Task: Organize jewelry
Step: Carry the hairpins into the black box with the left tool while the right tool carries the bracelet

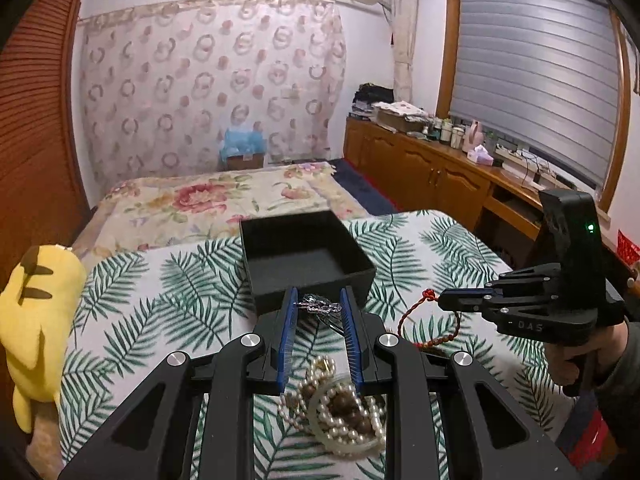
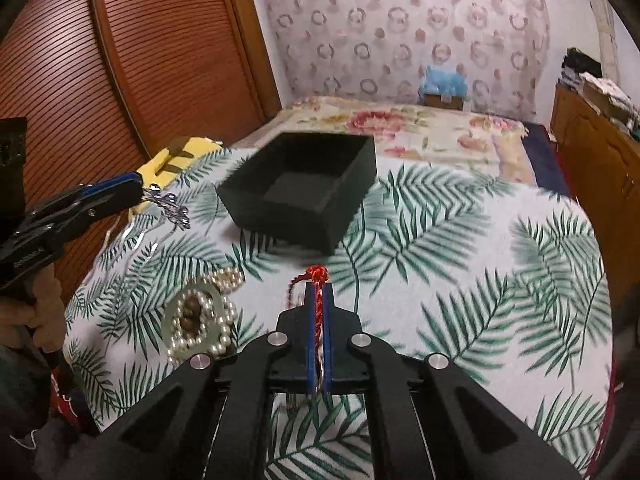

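Observation:
A black open box stands on the leaf-print cloth; it also shows in the right wrist view. My left gripper holds a silver chain between its blue pads, lifted just in front of the box; the chain also shows in the right wrist view. My right gripper is shut on a red cord bracelet, whose loop hangs down in the left wrist view. A pile of pearl strands, brown beads and a pale bangle lies below my left gripper.
A yellow plush toy sits at the cloth's left edge. A flowered bed lies beyond the box. Wooden cabinets with clutter run along the right wall. A slatted wooden door is at the left.

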A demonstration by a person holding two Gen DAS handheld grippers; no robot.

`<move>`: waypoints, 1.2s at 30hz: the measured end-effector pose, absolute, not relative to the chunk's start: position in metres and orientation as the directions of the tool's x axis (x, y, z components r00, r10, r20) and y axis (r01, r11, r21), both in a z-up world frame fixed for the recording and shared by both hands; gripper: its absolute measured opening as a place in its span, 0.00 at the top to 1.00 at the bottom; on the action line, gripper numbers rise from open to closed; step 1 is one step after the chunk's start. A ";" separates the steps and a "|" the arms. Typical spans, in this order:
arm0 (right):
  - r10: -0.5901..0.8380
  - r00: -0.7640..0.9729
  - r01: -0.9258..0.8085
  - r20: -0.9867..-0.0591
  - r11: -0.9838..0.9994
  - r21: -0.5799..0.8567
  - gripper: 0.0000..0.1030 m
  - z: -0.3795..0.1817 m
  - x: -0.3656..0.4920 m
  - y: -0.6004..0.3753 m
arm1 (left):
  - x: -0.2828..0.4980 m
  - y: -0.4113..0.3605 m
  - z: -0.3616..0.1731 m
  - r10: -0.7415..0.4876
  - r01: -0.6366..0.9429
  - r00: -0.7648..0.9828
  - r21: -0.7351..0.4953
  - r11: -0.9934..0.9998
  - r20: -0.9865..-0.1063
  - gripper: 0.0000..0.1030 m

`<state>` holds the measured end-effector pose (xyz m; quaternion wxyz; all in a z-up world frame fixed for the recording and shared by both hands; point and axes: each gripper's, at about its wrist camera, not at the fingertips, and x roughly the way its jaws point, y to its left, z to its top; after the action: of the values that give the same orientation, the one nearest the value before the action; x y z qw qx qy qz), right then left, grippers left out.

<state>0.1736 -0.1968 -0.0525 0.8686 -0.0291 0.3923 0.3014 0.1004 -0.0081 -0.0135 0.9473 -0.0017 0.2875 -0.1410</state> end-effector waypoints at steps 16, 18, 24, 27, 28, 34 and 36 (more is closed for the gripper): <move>0.544 0.547 -0.596 -0.636 0.787 0.161 0.96 -0.008 0.235 -0.177 | 0.199 -0.001 -0.004 -0.203 0.190 0.820 -0.079 0.979 -0.535 0.80; 0.546 0.549 -0.599 -0.633 0.785 0.158 0.96 -0.005 0.243 -0.174 | 0.216 -0.003 -0.011 -0.193 0.184 0.814 -0.071 0.980 -0.549 0.80; 0.559 0.538 -0.616 -0.630 0.772 0.159 0.96 -0.001 0.267 -0.163 | 0.249 -0.006 -0.037 -0.177 0.175 0.774 -0.064 0.983 -0.608 0.80; 0.561 0.523 -0.624 -0.642 0.765 0.160 0.96 -0.007 0.276 -0.157 | 0.257 -0.010 -0.046 -0.176 0.182 0.752 -0.057 0.982 -0.635 0.80; 0.559 0.519 -0.625 -0.646 0.764 0.159 0.96 -0.009 0.278 -0.155 | 0.259 -0.009 -0.048 -0.177 0.182 0.748 -0.058 0.982 -0.639 0.79; 0.559 0.497 -0.632 -0.664 0.757 0.165 0.96 -0.021 0.285 -0.144 | 0.254 0.001 -0.041 -0.188 0.173 0.762 -0.086 0.981 -0.620 0.64; 0.563 0.489 -0.638 -0.666 0.752 0.168 0.96 -0.022 0.285 -0.139 | 0.250 0.003 -0.036 -0.186 0.172 0.767 -0.081 0.982 -0.614 0.63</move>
<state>0.2847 -0.1390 -0.0218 0.8614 -0.0507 0.3659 0.3486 0.2497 0.0033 -0.0360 0.9399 -0.0101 0.3279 -0.0952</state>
